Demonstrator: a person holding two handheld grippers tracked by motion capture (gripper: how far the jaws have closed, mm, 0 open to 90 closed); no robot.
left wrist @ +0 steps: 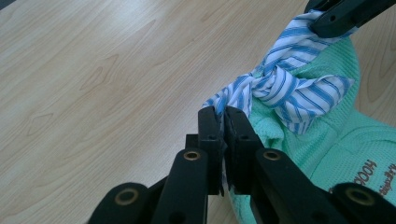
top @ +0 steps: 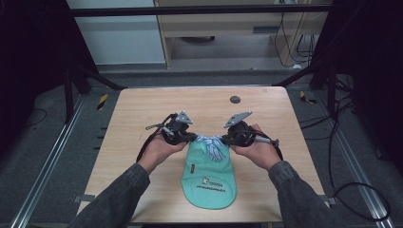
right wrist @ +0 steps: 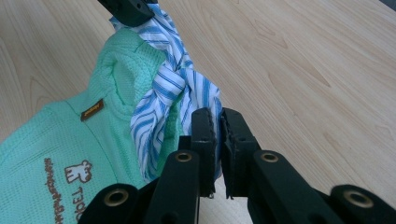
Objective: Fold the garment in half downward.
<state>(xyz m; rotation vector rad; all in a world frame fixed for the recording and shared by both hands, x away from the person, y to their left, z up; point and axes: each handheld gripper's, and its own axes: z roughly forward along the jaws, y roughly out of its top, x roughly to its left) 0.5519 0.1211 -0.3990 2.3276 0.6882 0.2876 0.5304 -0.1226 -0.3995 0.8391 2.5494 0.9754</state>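
Note:
A mint-green waffle-knit bib [top: 209,183] with brown print lies near the table's front edge. Its blue-and-white striped ties [top: 213,145] are knotted at its top end. My left gripper [top: 192,137] is shut on the left tie end, and my right gripper [top: 225,139] on the right one. In the left gripper view, striped cloth is pinched between the closed jaws of my left gripper [left wrist: 223,114], with the knot [left wrist: 275,86] just beyond. The right gripper view has my right gripper [right wrist: 218,116] clamped on a striped tie end [right wrist: 205,100] beside the bib [right wrist: 51,140].
The wooden table [top: 142,109] holds a small dark round disc [top: 235,99] at the back. Black frame bars and cables surround the table, and a cabinet stands behind it.

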